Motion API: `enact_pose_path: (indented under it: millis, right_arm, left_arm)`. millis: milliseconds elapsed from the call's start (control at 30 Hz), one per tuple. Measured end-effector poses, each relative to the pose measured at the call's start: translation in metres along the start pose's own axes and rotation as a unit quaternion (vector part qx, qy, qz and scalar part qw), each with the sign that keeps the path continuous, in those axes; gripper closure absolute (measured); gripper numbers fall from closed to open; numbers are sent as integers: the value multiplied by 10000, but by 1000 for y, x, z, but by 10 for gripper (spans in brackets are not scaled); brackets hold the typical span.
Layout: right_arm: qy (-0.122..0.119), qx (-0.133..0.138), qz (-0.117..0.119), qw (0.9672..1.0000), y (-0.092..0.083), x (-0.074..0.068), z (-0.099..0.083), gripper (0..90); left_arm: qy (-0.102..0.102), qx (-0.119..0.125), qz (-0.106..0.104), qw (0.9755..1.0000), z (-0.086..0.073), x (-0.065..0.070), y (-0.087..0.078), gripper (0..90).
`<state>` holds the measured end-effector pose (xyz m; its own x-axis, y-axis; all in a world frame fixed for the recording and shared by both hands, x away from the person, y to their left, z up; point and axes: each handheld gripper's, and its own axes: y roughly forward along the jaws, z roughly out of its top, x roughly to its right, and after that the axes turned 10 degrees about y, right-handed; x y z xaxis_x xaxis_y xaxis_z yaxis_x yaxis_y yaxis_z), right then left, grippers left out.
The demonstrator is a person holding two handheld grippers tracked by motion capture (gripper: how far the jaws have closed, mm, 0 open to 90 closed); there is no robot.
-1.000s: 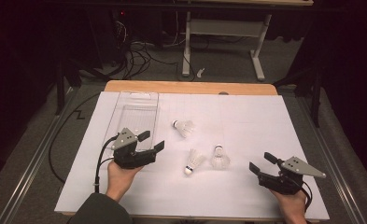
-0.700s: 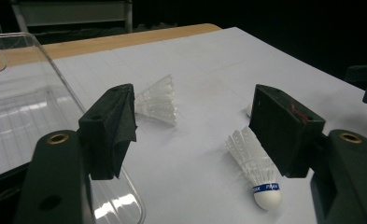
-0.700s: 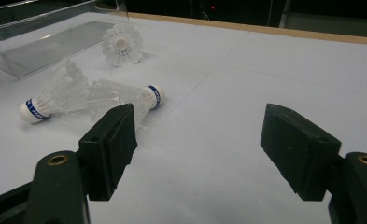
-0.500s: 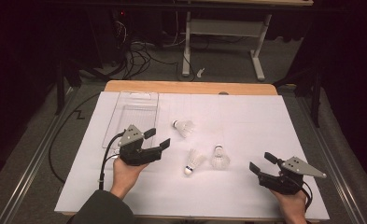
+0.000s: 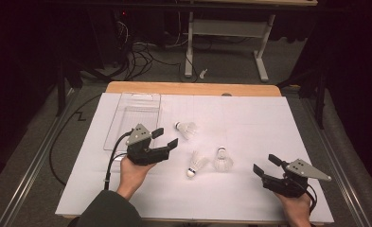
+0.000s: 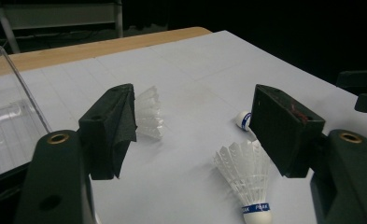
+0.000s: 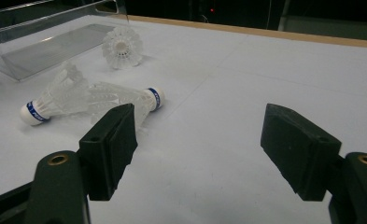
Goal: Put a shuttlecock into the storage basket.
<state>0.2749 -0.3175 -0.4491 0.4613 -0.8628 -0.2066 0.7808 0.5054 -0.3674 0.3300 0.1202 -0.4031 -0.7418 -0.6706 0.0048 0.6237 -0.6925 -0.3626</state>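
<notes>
Three white feather shuttlecocks lie on the white sheet. One (image 5: 187, 128) is farthest back, one (image 5: 198, 164) lies on its side with its cork toward me, and one (image 5: 223, 160) sits just right of it. My left gripper (image 5: 167, 137) is open, its jaws pointing right at them from a short distance. In the left gripper view, a shuttlecock with a blue band (image 6: 246, 175) lies just ahead between the open jaws (image 6: 195, 126), and another (image 6: 148, 112) is half hidden behind the left jaw. My right gripper (image 5: 264, 164) is open near the front right, with two shuttlecocks (image 7: 55, 100) (image 7: 125, 100) to its left.
A clear plastic tray (image 5: 134, 118) stands at the back left of the white sheet (image 5: 250, 118), just behind my left hand. The wooden table edge (image 5: 193, 88) runs along the back. Cables and a desk frame are on the floor beyond.
My left gripper has moved right and slightly forward, from beside the tray toward the shuttlecocks. The right gripper has stayed where it was. The shuttlecocks have not moved.
</notes>
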Motion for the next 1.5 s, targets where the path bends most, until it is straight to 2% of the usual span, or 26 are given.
enact_pose_path:
  millis: [267, 1033, 1400, 1433, 1500]
  right_arm:
    - [-2, 1, 4, 10000, 0, 0, 0, 273]
    - [-5, 3, 14, 10000, 0, 0, 0, 273]
    - [-4, 2, 27, 10000, 0, 0, 0, 272]
    - [-5, 4, 28, 10000, 0, 0, 0, 272]
    - [-3, 3, 31, 10000, 0, 0, 0, 272]
  left_arm:
    - [-13, 28, 14, 10000, 5, 2, 8, 320]
    - [81, -71, -198, 9997, 15, 10, 28, 318]
    - [210, -197, -276, 9992, 24, 16, 40, 323]
    - [242, -234, -257, 9991, 24, 17, 41, 323]
    - [452, -339, -162, 9983, 26, 21, 44, 323]
